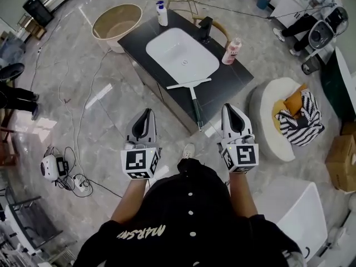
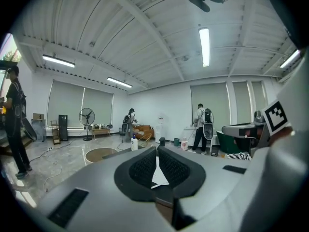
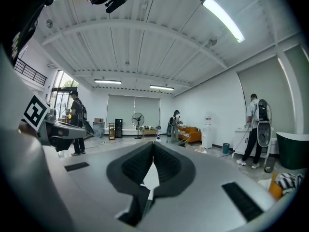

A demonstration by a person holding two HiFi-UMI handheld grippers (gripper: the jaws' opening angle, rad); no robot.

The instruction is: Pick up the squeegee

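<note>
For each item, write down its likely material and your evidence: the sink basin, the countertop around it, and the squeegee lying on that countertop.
Basin: probably glazed ceramic; smooth glossy white.
Countertop: perhaps stone or laminate; flat, dark, matte.
Squeegee: likely plastic, with white head and dark handle; any rubber edge is too small to tell.

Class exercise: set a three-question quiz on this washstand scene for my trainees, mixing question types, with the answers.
1. True or false: the squeegee lies on the counter, outside the sink.
2. Which holds something? A the left gripper; B the right gripper; C neither.
3. Fill in: the tap behind the sink is ____ in colour.
Key: 1 true; 2 C; 3 black.
</note>
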